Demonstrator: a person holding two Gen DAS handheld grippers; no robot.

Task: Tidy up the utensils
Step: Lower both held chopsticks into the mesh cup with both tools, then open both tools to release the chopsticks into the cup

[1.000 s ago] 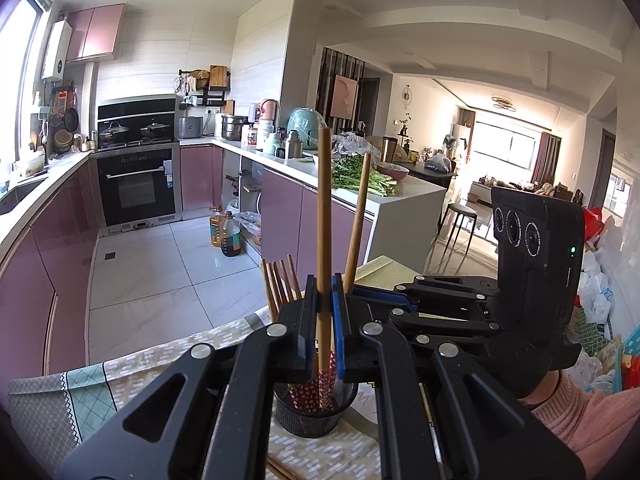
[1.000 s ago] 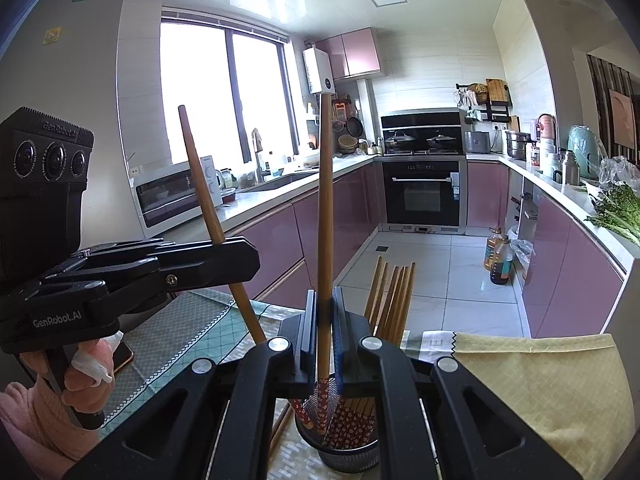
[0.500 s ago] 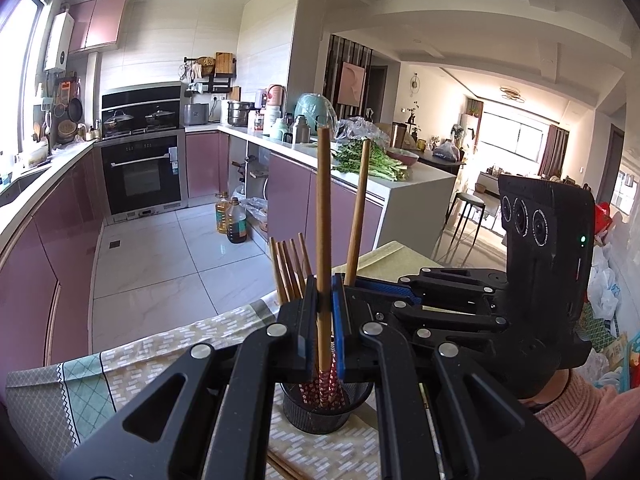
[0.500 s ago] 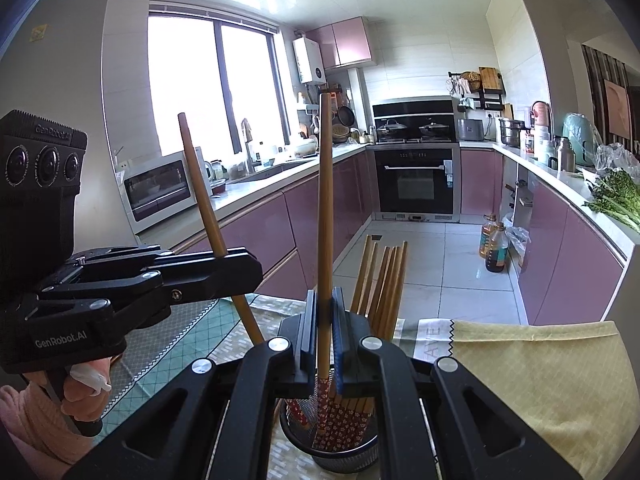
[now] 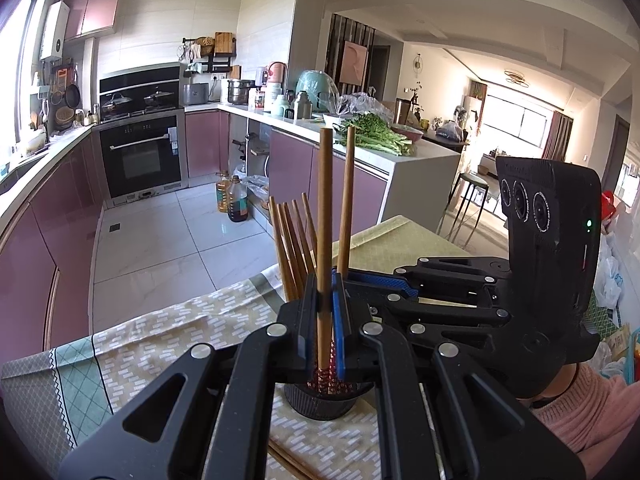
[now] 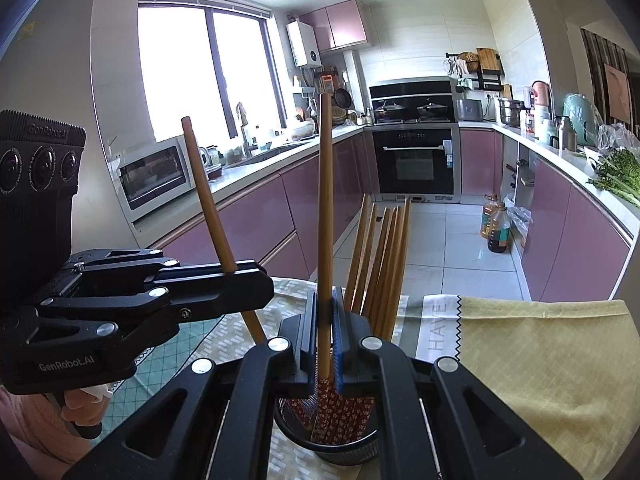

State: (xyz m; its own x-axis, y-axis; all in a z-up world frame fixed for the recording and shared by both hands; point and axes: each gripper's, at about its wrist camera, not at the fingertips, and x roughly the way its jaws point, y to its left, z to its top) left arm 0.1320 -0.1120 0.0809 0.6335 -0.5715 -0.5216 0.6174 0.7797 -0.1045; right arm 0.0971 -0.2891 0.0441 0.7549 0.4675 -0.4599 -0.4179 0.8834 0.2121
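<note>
My left gripper (image 5: 325, 312) is shut on a brown chopstick (image 5: 324, 216), held upright over a black mesh holder (image 5: 320, 402). My right gripper (image 6: 325, 320) is shut on another chopstick (image 6: 325, 200), its red patterned tip down inside the holder (image 6: 340, 446). Several chopsticks (image 6: 384, 264) stand in the holder and lean to the far side. The right gripper (image 5: 340, 280) shows in the left wrist view just behind the left one. The left gripper (image 6: 256, 280) shows in the right wrist view with its chopstick (image 6: 204, 192) tilted.
The holder stands on a table with a patterned cloth (image 5: 152, 344) and a yellow cloth (image 6: 540, 360). More chopsticks (image 5: 288, 460) lie on the cloth beside the holder. Purple kitchen cabinets (image 6: 260, 216) and tiled floor (image 5: 160, 248) lie beyond the table edge.
Both grippers have sunk a little with their chopsticks, and the tips reach deeper into the holder. Both stay shut.
</note>
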